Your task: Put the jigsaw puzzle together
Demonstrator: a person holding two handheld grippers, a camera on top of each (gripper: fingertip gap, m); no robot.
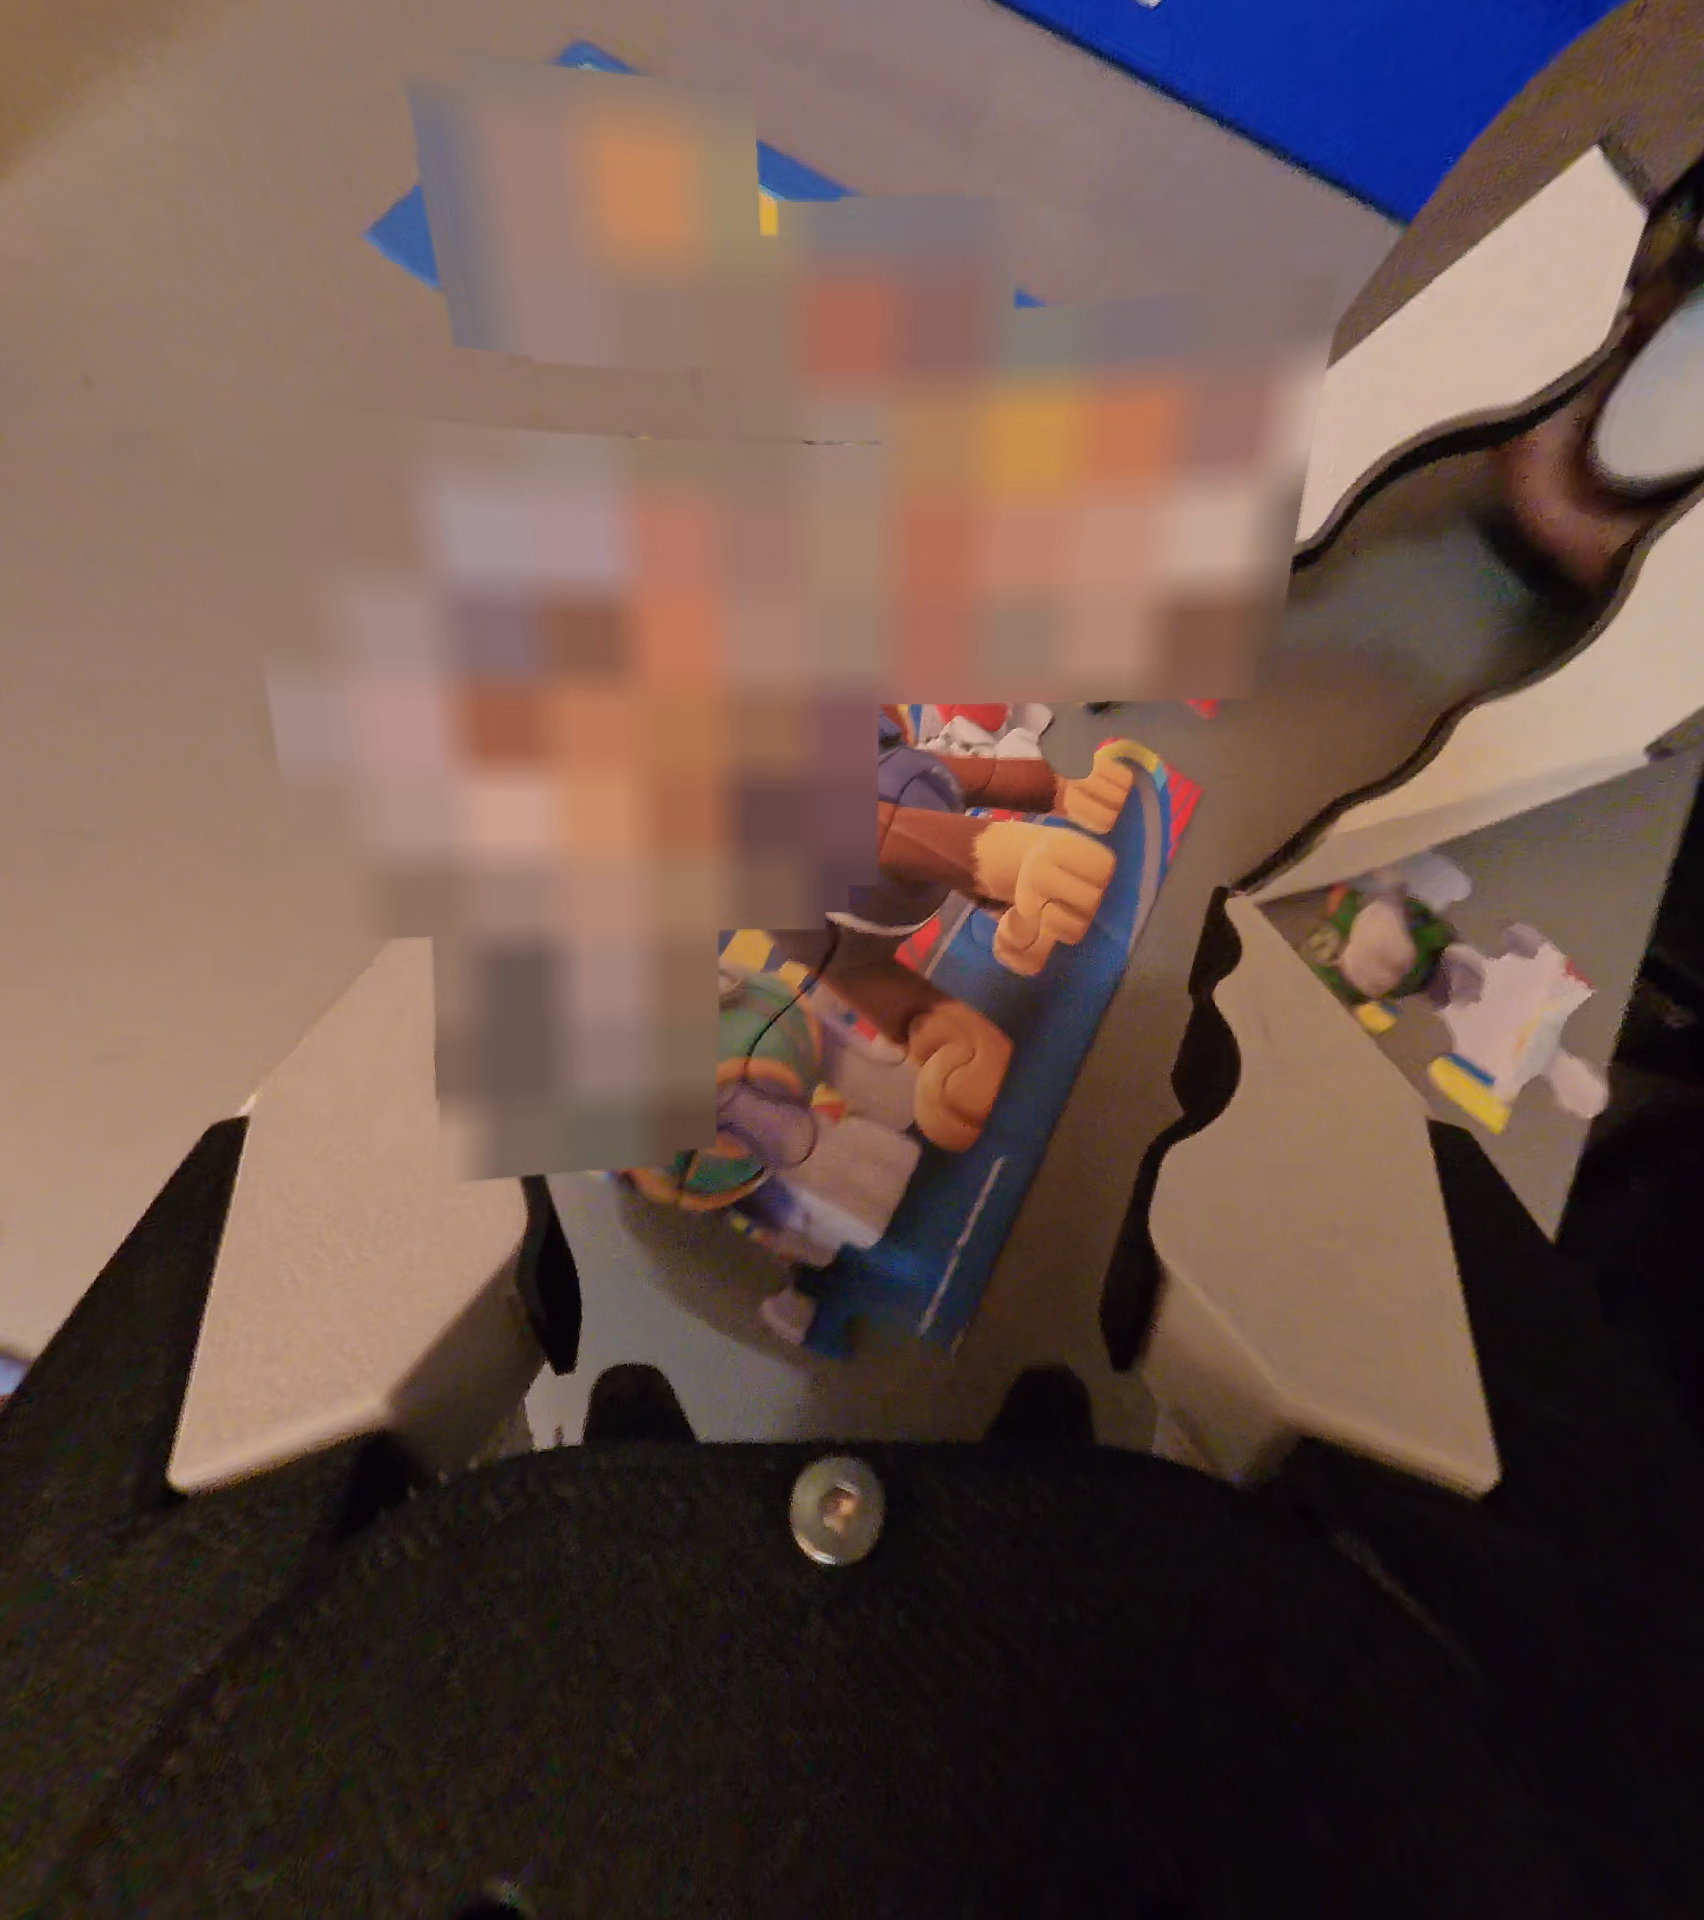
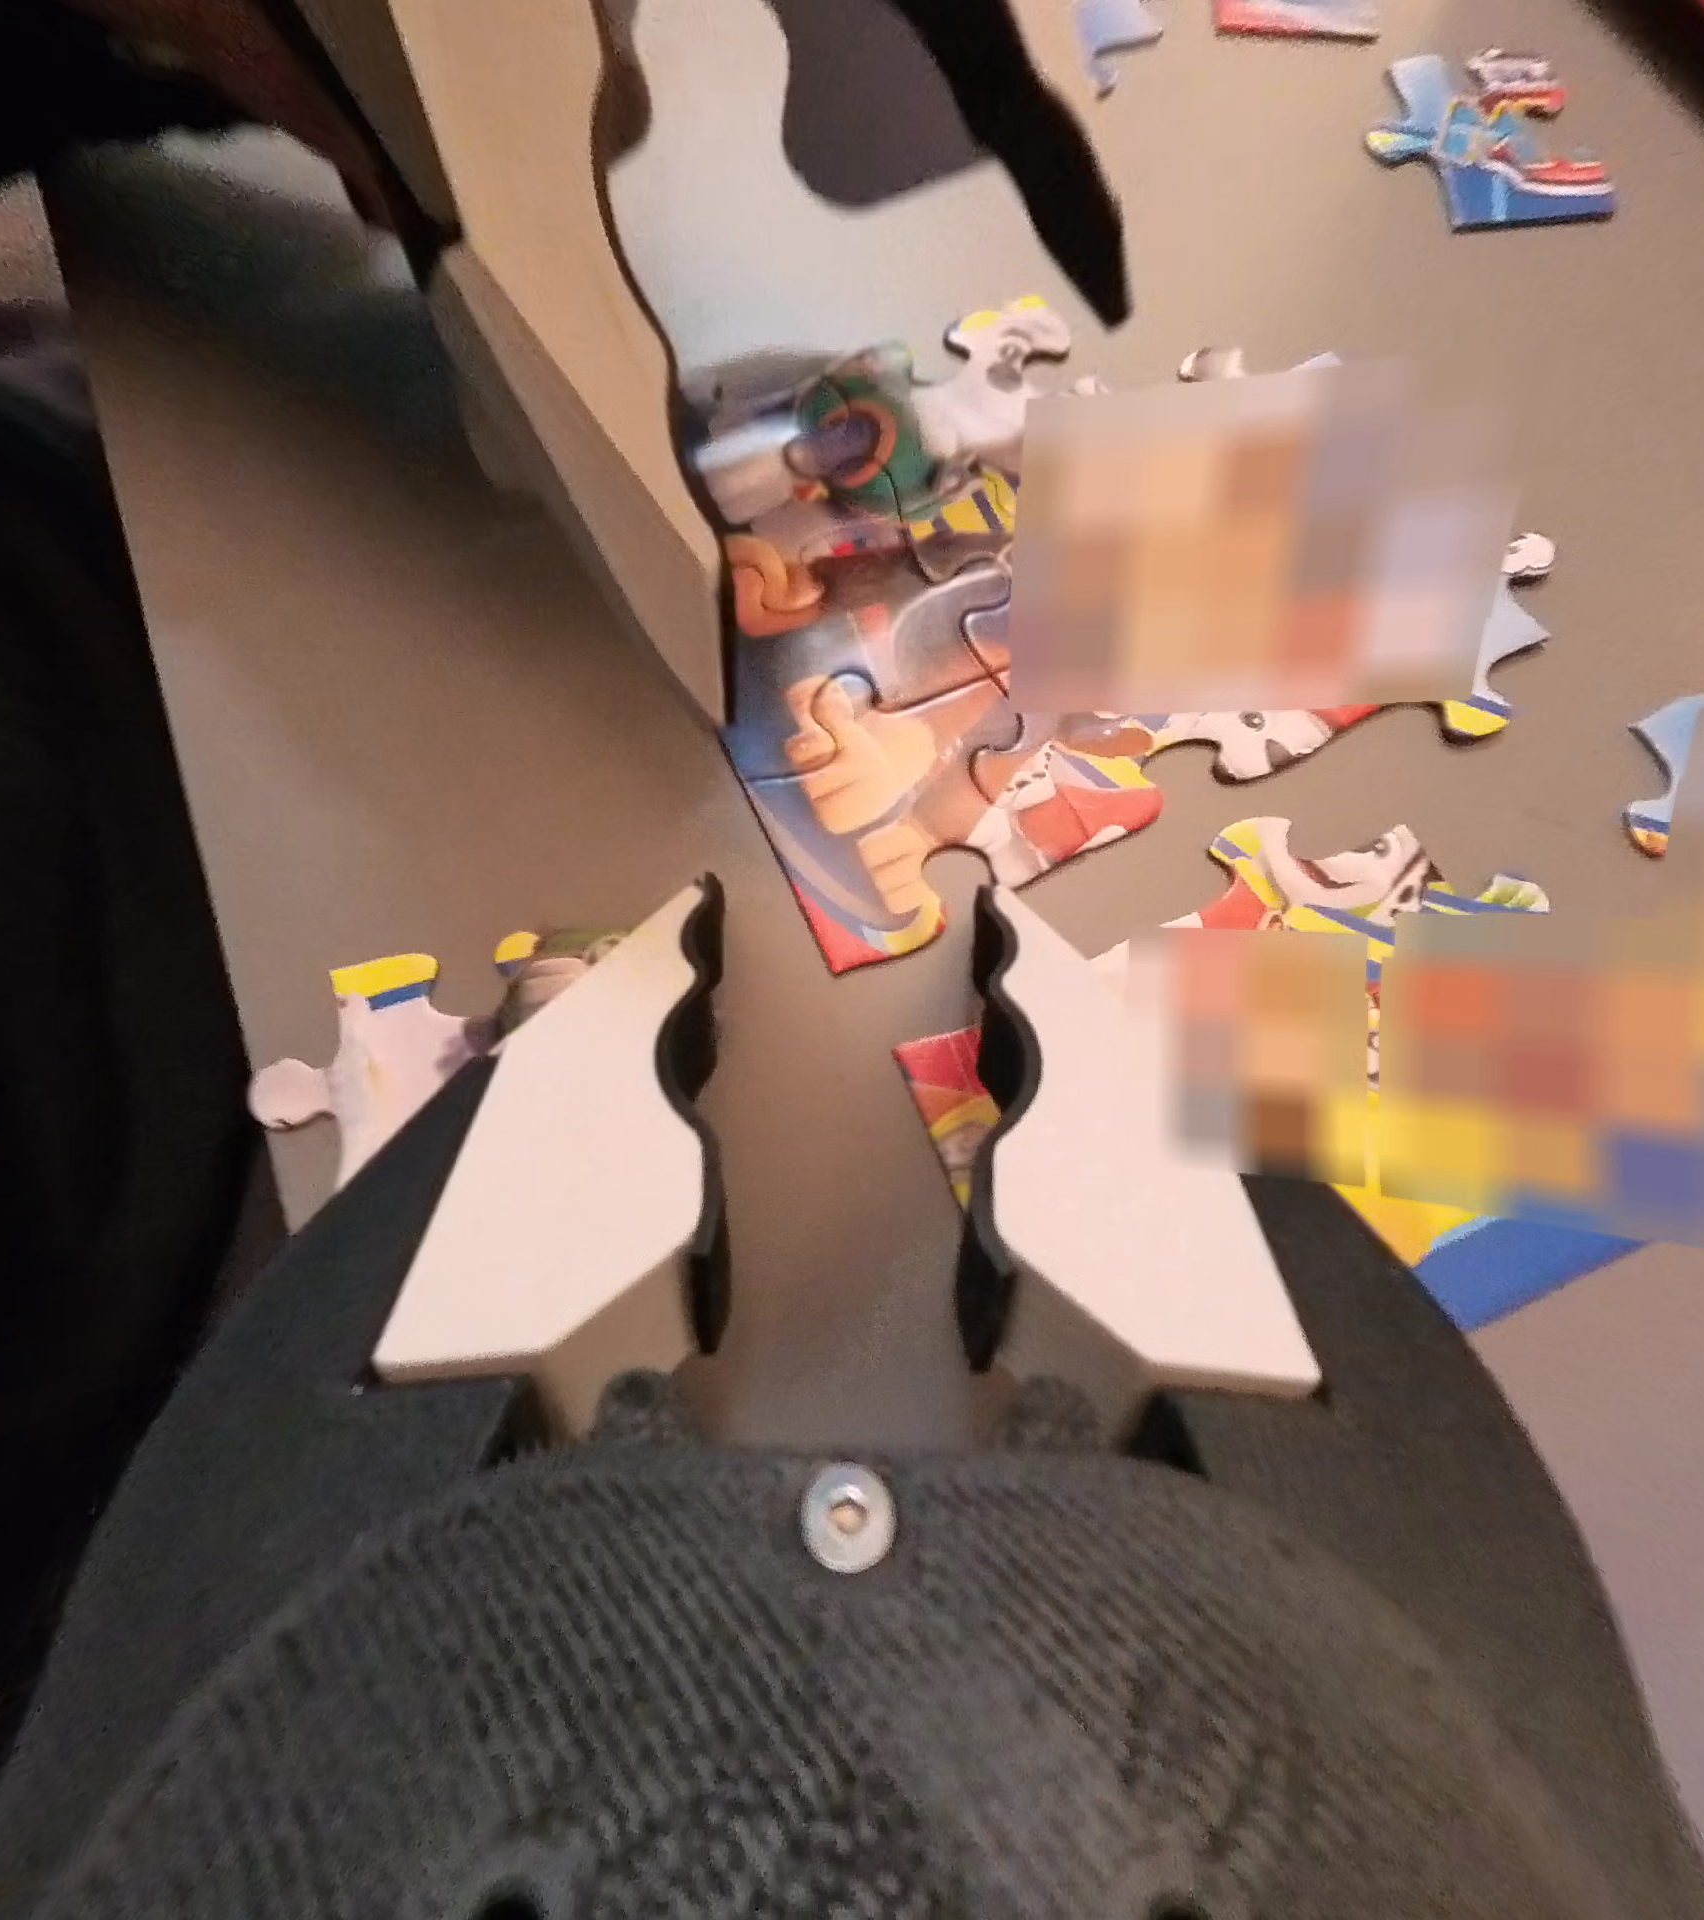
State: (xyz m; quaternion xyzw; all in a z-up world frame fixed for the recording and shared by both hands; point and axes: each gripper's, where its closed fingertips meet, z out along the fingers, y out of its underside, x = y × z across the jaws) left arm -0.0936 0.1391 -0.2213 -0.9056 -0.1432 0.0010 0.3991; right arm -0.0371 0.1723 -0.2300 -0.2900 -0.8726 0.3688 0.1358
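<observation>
My right gripper (image 2: 848, 914) hangs with its jaws parted and nothing between them but bare grey counter (image 2: 827, 1195), so there is open room straight ahead up to the red corner of the joined puzzle section (image 2: 879, 790). A loose piece with a yellow tab (image 2: 360, 1039) lies just beside my left finger, partly under it, and a red-cornered piece (image 2: 941, 1101) sits under my right finger (that side is the crowded one). Further right, more loose pieces (image 2: 1347, 873) lie scattered near the section, and a blue and red piece (image 2: 1492, 145) sits well apart toward the far side.

My left gripper (image 1: 827, 987) stands wide open, holding nothing, its white fingers straddling the long blue straight edge of the joined section (image 1: 1024, 1039). The pieces are flat, glossy printed card with rounded tabs and sockets. A loose green and white piece (image 1: 1430, 987) lies just outside the right finger. Beyond it the right gripper's fingers (image 1: 1513, 416) reach in at the upper right, narrowing the room there. A flat blue item (image 1: 1347, 94) lies at the counter's far side.
</observation>
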